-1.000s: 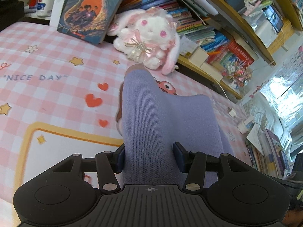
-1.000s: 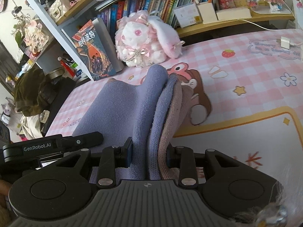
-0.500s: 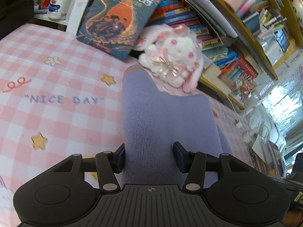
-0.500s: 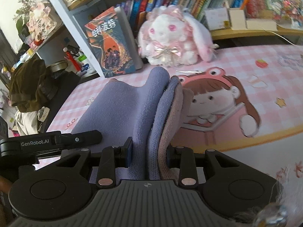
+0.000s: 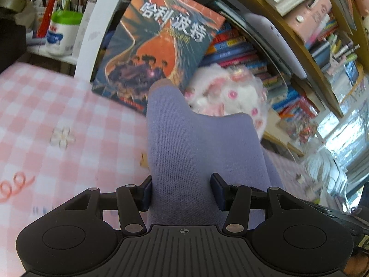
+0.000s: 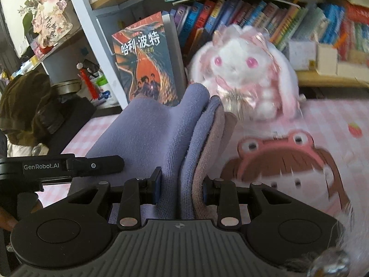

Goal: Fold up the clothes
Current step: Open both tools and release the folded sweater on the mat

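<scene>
- A lilac knitted garment (image 5: 196, 152) rises from the bottom centre of the left wrist view, held between the jaws of the left gripper (image 5: 183, 192), which press in on the cloth from both sides.
- In the right wrist view the right gripper (image 6: 181, 188) pinches several layers at once: lilac folds (image 6: 170, 138) and, just beside them at right, a dusty-pink knit layer (image 6: 214, 152). Its jaws are closed on the bundle.
- The cloth is held up off a table covered by a pink checked mat (image 5: 57, 124); a cartoon figure in a frog hat (image 6: 283, 157) shows at lower right of the right view.
- Behind, at mid-frame, sit a plush rabbit (image 6: 242, 78) and a leaning book (image 6: 147, 67), with crowded shelves above.
- The garment looks light, soft and limp, so it will likely sag and slip between layers; edges and folded creases seem the surest places to take hold.
- Layers are already doubled, but whether further folds are due cannot be told.
</scene>
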`<action>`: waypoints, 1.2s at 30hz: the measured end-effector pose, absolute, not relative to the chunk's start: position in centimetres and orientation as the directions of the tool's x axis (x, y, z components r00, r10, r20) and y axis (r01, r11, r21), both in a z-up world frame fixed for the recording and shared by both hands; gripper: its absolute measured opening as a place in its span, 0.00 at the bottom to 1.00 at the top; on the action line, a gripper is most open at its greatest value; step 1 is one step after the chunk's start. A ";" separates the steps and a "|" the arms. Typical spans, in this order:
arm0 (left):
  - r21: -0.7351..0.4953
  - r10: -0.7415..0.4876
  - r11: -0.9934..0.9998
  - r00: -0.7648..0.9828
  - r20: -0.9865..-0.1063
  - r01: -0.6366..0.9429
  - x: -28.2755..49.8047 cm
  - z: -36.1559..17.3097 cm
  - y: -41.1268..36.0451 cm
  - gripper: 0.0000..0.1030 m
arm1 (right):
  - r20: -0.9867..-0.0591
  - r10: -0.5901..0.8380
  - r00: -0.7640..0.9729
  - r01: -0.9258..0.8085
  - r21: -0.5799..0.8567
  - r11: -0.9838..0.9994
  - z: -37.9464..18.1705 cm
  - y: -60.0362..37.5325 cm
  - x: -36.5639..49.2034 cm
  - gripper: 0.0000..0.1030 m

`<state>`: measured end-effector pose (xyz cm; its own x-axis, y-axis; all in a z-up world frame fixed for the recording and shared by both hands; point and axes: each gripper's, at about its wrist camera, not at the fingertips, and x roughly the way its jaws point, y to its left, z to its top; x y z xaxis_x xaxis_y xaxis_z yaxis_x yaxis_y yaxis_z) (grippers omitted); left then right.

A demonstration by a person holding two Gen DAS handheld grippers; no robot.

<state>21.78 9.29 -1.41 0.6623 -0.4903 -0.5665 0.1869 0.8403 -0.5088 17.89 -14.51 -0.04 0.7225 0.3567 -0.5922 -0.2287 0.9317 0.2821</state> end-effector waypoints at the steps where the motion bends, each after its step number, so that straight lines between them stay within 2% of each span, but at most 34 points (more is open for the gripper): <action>1: -0.510 -0.488 0.840 0.671 -0.559 0.187 22.3 -1.4 9.4 0.48 | -0.584 0.358 0.728 -0.236 0.276 0.932 0.0 -14.4 18.6 0.28; 5: -0.531 -0.484 0.828 0.705 -0.518 0.178 23.5 -2.7 10.0 0.49 | -0.544 0.379 0.748 -0.267 0.275 0.924 -0.5 -14.5 20.4 0.28; 8: -0.519 -0.461 0.846 0.658 -0.596 0.122 24.8 -5.3 10.0 0.48 | -0.591 0.383 0.710 -0.209 0.344 0.916 -3.1 -15.4 22.1 0.30; 10: -0.535 -0.465 0.837 0.666 -0.583 0.116 24.7 -6.2 10.5 0.51 | -0.648 0.364 0.669 -0.127 0.383 0.915 -5.4 -16.1 23.0 0.38; 12: -0.543 -0.467 0.833 0.664 -0.584 0.109 24.6 -6.1 10.6 0.52 | -0.629 0.389 0.673 -0.094 0.449 0.889 -6.2 -17.1 23.1 0.39; 14: -0.542 -0.466 0.834 0.663 -0.586 0.108 24.4 -6.1 10.6 0.54 | -0.630 0.388 0.673 -0.085 0.456 0.886 -6.2 -17.3 23.0 0.42; 16: -0.541 -0.457 0.836 0.659 -0.598 0.088 24.3 -6.2 10.7 0.61 | -0.640 0.370 0.674 -0.077 0.438 0.896 -6.1 -17.1 23.0 0.51; 18: -0.535 -0.449 0.841 0.659 -0.604 0.083 23.7 -5.9 10.8 0.64 | -0.652 0.354 0.671 -0.058 0.429 0.901 -5.9 -17.3 22.9 0.60; 22: -0.515 -0.428 0.854 0.661 -0.616 0.073 22.2 -5.2 11.2 0.66 | -0.663 0.337 0.669 -0.011 0.444 0.896 -5.2 -17.9 21.7 0.62; 28: -0.451 -0.371 0.890 0.680 -0.633 0.066 18.1 -3.6 10.8 0.69 | -0.653 0.256 0.713 0.036 0.399 0.916 -3.5 -17.8 18.0 0.68; 33: -0.341 -0.297 0.937 0.684 -0.667 0.074 15.6 -3.2 9.5 0.78 | -0.647 0.150 0.748 0.043 0.272 0.961 -2.3 -16.3 14.5 0.85; 36: -0.300 -0.270 0.951 0.681 -0.680 0.078 14.1 -3.2 8.8 0.82 | -0.671 0.092 0.736 0.065 0.205 0.977 -2.4 -15.4 12.8 0.90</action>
<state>14.12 8.79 -3.22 0.6813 -0.2705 -0.6802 0.0781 0.9508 -0.2998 12.79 -15.36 -2.36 0.7357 0.0921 -0.6710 0.0650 0.9765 0.2053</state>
